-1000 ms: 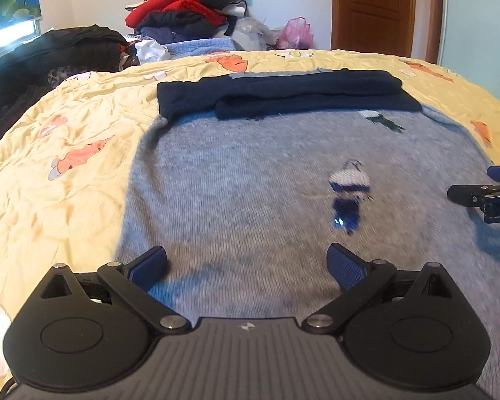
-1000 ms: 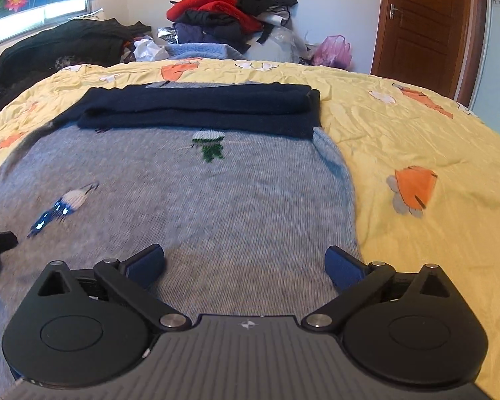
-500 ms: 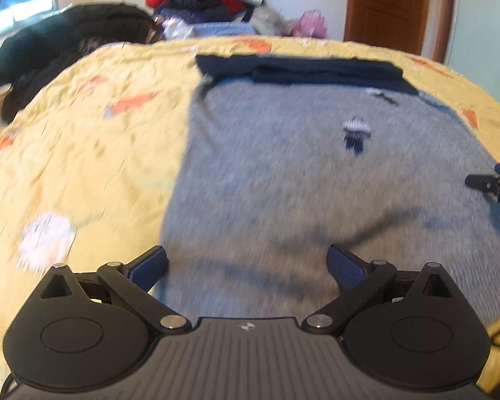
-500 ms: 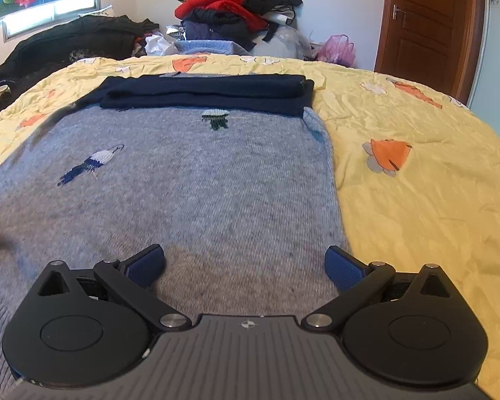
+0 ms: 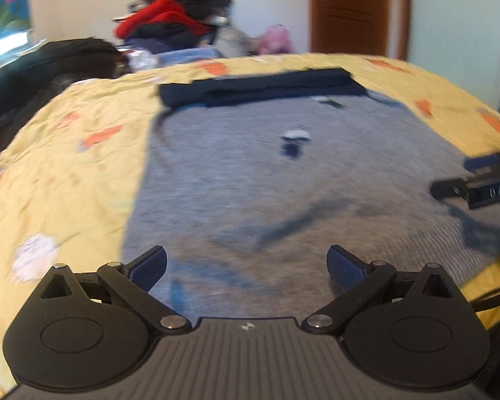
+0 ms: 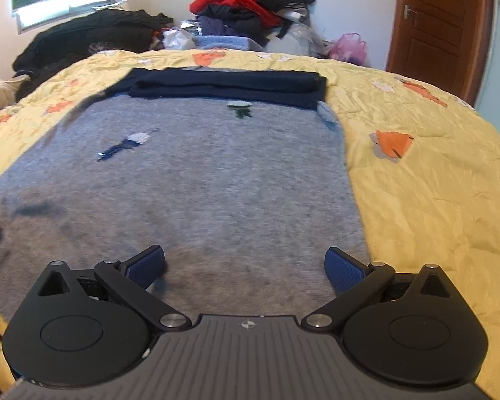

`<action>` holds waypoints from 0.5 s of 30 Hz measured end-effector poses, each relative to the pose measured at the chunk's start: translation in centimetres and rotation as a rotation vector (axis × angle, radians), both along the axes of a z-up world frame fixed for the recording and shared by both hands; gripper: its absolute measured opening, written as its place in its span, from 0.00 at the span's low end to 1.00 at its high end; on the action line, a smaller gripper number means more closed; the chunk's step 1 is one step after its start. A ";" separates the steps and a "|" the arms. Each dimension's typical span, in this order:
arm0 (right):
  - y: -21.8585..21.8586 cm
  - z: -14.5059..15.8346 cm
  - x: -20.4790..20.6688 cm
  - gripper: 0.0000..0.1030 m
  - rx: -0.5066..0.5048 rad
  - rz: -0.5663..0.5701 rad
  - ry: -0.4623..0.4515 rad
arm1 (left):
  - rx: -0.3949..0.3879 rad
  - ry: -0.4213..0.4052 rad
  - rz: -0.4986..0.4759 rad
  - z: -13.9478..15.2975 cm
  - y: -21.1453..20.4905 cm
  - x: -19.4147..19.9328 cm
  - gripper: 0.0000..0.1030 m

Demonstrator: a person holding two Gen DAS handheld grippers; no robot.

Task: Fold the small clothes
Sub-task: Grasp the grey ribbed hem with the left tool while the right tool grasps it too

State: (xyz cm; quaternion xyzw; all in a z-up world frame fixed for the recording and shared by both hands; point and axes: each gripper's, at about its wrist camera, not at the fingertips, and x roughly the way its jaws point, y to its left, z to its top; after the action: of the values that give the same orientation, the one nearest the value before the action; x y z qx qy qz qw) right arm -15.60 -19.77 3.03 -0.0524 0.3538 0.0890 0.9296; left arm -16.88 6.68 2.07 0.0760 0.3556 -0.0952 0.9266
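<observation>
Left gripper [image 5: 246,268]: jaws spread wide, nothing between the blue pads, poised over the near-left part of the sweater; the view is motion-blurred.
Right gripper [image 6: 245,268]: jaws likewise wide apart and empty, over the sweater's near hem toward its right edge; its tip also shows at the right edge of the left wrist view [image 5: 476,188].
Grey sweater [image 6: 196,193]: spread flat on the bed, small knitted motifs on its front.
Navy folded band [image 6: 230,85]: the dark sleeves lie folded across the sweater's far end.
Yellow bedspread [image 6: 416,173]: wrinkled, with orange prints, under the sweater.
Clothes pile [image 6: 246,10]: red and dark garments heaped beyond the bed.
Door [image 6: 440,26]: brown wood, far right.
</observation>
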 end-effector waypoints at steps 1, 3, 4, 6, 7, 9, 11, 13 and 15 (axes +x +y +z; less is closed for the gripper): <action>0.2 0.1 -0.2 1.00 0.002 0.016 0.000 | 0.012 0.030 -0.023 -0.4 -0.4 0.3 1.00; 0.7 -0.3 -0.4 1.00 -0.026 0.056 0.027 | -0.005 0.061 -0.045 -1.2 0.1 0.2 1.00; 0.8 -0.7 -0.6 1.00 -0.044 0.080 0.047 | -0.026 0.082 -0.045 -1.2 0.7 0.3 1.00; 0.2 -0.7 -1.4 1.00 -0.032 0.111 0.031 | -0.019 0.092 -0.020 -0.6 1.9 -0.1 1.00; -0.1 -0.4 -1.5 1.00 -0.029 0.112 0.046 | 0.001 0.077 0.002 -0.3 2.4 -0.5 1.00; -1.1 0.4 -1.9 0.99 0.008 0.094 0.071 | 0.010 0.064 0.052 0.3 3.7 -1.3 1.00; -3.0 1.1 -2.5 0.98 0.076 0.059 0.086 | -0.040 0.097 0.111 0.5 5.5 -1.7 1.00; -5.3 1.7 -3.3 0.93 0.150 0.016 0.122 | -0.130 0.152 0.177 0.4 7.6 -1.9 1.00; -7.8 2.0 -4.0 0.86 0.236 -0.019 0.181 | -0.248 0.182 0.228 -0.1 9.4 -2.2 1.00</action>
State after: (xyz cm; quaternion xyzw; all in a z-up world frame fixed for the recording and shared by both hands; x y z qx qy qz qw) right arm -19.61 -27.60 5.07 0.0690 0.4239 0.1255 0.8943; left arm -19.08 16.07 2.01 -0.0886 0.4301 -0.0390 0.8976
